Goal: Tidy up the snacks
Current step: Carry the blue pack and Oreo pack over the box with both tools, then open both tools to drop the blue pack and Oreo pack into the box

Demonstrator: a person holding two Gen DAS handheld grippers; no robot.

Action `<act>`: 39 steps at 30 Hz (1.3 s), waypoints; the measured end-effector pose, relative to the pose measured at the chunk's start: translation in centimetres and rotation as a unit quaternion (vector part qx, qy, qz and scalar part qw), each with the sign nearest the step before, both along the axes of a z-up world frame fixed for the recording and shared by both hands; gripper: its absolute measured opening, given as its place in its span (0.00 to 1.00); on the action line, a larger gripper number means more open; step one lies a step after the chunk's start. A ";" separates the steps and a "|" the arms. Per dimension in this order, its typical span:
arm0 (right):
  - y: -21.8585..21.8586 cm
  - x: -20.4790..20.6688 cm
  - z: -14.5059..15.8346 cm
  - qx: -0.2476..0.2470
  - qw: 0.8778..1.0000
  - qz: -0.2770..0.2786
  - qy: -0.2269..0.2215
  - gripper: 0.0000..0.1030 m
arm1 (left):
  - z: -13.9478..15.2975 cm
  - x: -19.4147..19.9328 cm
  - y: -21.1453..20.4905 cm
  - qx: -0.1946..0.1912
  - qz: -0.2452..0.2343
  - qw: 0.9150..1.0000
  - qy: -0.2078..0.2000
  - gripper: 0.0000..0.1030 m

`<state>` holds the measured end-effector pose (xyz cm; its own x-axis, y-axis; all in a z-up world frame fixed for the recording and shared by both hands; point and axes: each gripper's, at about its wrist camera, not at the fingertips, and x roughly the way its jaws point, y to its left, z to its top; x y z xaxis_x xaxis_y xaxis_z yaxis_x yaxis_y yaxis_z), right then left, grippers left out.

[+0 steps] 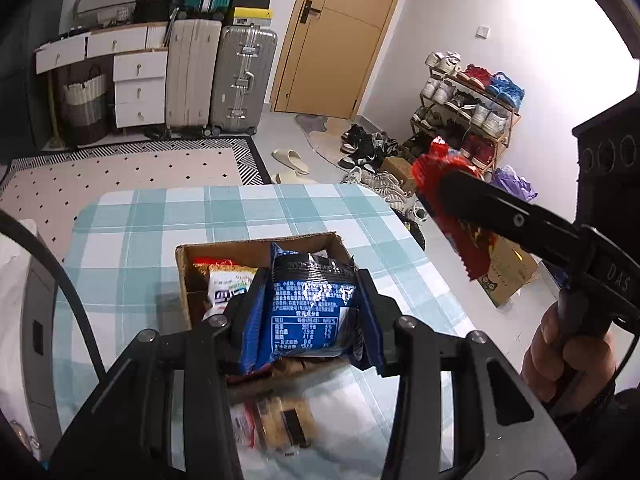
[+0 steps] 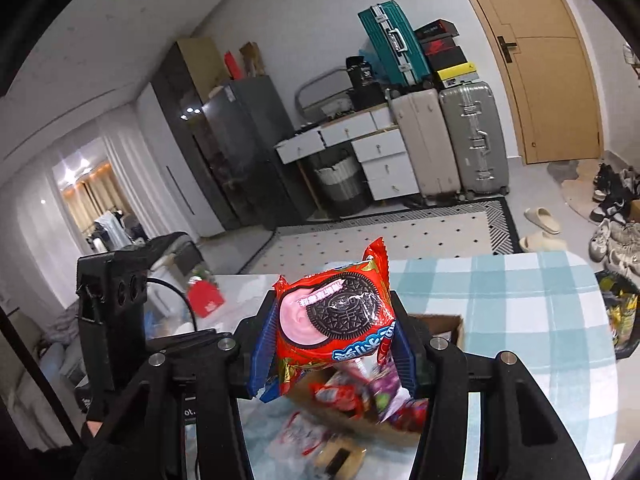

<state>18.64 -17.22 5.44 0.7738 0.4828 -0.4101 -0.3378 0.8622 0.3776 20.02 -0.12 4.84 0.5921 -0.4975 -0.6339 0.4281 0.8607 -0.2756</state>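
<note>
I hold a blue cookie packet (image 1: 310, 312) clamped in the left tongs (image 1: 308, 316) and a red Oreo packet (image 2: 334, 324) clamped in the right tongs (image 2: 332, 332). The cardboard box (image 1: 256, 252) lies directly below and ahead of the left tongs on the desk (image 1: 160, 220); the left hand is nearer.

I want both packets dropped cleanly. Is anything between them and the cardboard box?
Nothing visible. The blue packet and the red packet hang above the open cardboard box, which already holds snacks.
</note>
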 end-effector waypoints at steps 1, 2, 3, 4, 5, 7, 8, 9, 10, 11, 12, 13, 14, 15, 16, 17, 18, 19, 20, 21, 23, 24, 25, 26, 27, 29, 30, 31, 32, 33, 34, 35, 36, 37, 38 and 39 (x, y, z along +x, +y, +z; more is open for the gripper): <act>0.0 0.9 0.0 -0.007 1.000 -0.008 0.001 0.50 | -0.4 0.7 -0.4 0.003 0.005 1.000 0.002 0.38; 0.0 1.3 -0.1 -0.009 1.000 -0.012 0.002 0.50 | -0.8 1.1 -0.9 0.001 0.003 1.000 0.005 0.38; 0.0 2.1 -0.4 -0.012 1.000 -0.017 0.005 0.50 | -1.3 1.6 -1.3 -0.002 0.003 1.000 0.010 0.38; 0.0 2.9 -0.6 -0.013 1.000 -0.019 0.011 0.50 | -1.6 2.0 -1.6 0.001 0.004 1.000 0.011 0.38; 0.1 3.4 -0.8 -0.013 1.000 -0.020 0.014 0.50 | -1.9 2.2 -2.0 0.005 0.003 1.000 0.012 0.38; 0.2 4.8 -1.6 -0.017 0.999 -0.022 0.025 0.50 | -3.0 3.0 -2.7 0.006 -0.001 1.000 0.016 0.38; 0.3 5.6 -2.0 -0.021 0.999 -0.021 0.032 0.50 | -3.6 3.2 -2.9 0.005 -0.002 1.000 0.021 0.38; 0.4 6.2 -2.4 -0.025 0.999 -0.021 0.036 0.50 | -4.2 3.7 -3.2 0.006 -0.004 1.000 0.027 0.38; 0.5 6.9 -2.9 -0.033 0.998 -0.023 0.043 0.50 | -4.7 4.0 -3.4 0.009 -0.004 1.000 0.029 0.38; 0.6 7.4 -3.3 -0.038 0.998 -0.022 0.048 0.50 | -5.3 4.4 -3.7 0.012 -0.004 0.999 0.030 0.38; 0.8 7.7 -3.6 -0.041 0.998 -0.021 0.053 0.50 | -5.9 4.7 -4.0 0.018 -0.004 0.999 0.032 0.38; 0.9 8.3 -4.3 -0.046 0.997 -0.020 0.062 0.50 | -6.6 5.1 -4.2 0.027 -0.002 0.999 0.033 0.38; 1.0 8.7 -4.8 -0.050 0.996 -0.021 0.068 0.50 | -7.1 5.3 -4.4 0.032 -0.002 0.999 0.033 0.38; 1.0 9.3 -5.5 -0.056 0.995 -0.025 0.076 0.50 | -7.7 5.6 -4.6 0.036 -0.004 0.999 0.035 0.38; 1.0 9.8 -6.3 -0.061 0.994 -0.030 0.082 0.50 | -8.2 5.8 -4.8 0.040 -0.006 0.998 0.037 0.38; 1.0 10.3 -7.2 -0.064 0.993 -0.032 0.094 0.50 | -8.6 6.1 -4.9 0.045 -0.005 0.998 0.038 0.38; 0.9 10.8 -8.1 -0.064 0.992 -0.031 0.106 0.50 | -9.1 6.4 -5.1 0.052 -0.002 0.998 0.037 0.38; 0.8 11.2 -9.1 -0.061 0.991 -0.032 0.117 0.50 | -9.4 6.6 -5.1 0.052 -0.002 0.998 0.038 0.38; 0.7 11.5 -9.6 -0.059 0.990 -0.032 0.122 0.50 | -9.8 6.9 -5.0 0.051 -0.003 0.998 0.039 0.38; 0.6 11.6 -10.2 -0.059 0.990 -0.032 0.124 0.50 | -10.1 7.1 -5.1 0.051 -0.002 0.998 0.041 0.38; 0.5 11.9 -10.9 -0.059 0.989 -0.032 0.130 0.50 | -10.6 7.6 -4.9 0.047 -0.003 0.998 0.043 0.38; 0.4 12.1 -11.2 -0.057 0.989 -0.032 0.133 0.50 | -10.9 7.9 -4.9 0.045 -0.001 0.998 0.046 0.38; 0.3 12.2 -11.4 -0.055 0.989 -0.031 0.135 0.50 | -11.1 8.0 -4.7 0.043 -0.001 0.998 0.048 0.38; 0.2 12.3 -11.6 -0.056 0.989 -0.032 0.136 0.50 | -11.3 8.3 -4.7 0.041 -0.003 0.998 0.051 0.38; 0.2 12.4 -11.7 -0.057 0.988 -0.032 0.138 0.50 | -11.6 8.5 -4.7 0.038 -0.005 0.998 0.053 0.38; 0.1 12.7 -12.1 -0.054 0.988 -0.030 0.143 0.51 | -11.7 8.5 -4.7 0.043 -0.004 0.998 0.053 0.38; 0.1 12.8 -12.2 -0.054 0.988 -0.029 0.145 0.51 | -11.7 8.5 -4.7 0.045 -0.004 0.998 0.054 0.38; 0.1 12.8 -12.4 -0.056 0.987 -0.030 0.148 0.51 | -11.8 8.5 -4.7 0.048 -0.003 0.997 0.053 0.38; 0.1 12.9 -12.6 -0.058 0.987 -0.032 0.148 0.52 | -11.7 8.5 -4.7 0.050 -0.004 0.997 0.052 0.38; 0.0 12.8 -12.8 -0.062 0.987 -0.036 0.146 0.54 | -11.6 8.4 -4.7 0.049 -0.004 0.998 0.050 0.38; 0.0 12.8 -12.9 -0.064 0.987 -0.036 0.145 0.54 | -11.5 8.4 -4.6 0.048 -0.005 0.998 0.048 0.38; -0.1 12.8 -13.0 -0.062 0.987 -0.036 0.144 0.54 | -11.3 8.3 -4.6 0.048 -0.004 0.998 0.046 0.40; -0.1 12.6 -13.0 -0.062 0.987 -0.037 0.144 0.54 | -11.0 8.2 -4.5 0.049 -0.002 0.998 0.044 0.41; -0.2 12.6 -13.0 -0.064 0.987 -0.041 0.143 0.54 | -10.7 8.1 -4.3 0.046 -0.002 0.998 0.044 0.45; -0.3 12.4 -13.0 -0.063 0.987 -0.043 0.140 0.55 | -10.4 8.0 -4.1 0.039 -0.005 0.998 0.045 0.51; -0.5 12.2 -12.8 -0.060 0.988 -0.044 0.136 0.56 | -10.2 7.9 -3.9 0.035 -0.004 0.998 0.044 0.55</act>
<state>30.87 -17.69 -7.33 0.6633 0.3545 -0.6591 -0.1601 0.9275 0.3377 27.93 -4.06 -5.32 0.5280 -0.4550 -0.7171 0.4123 0.8755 -0.2520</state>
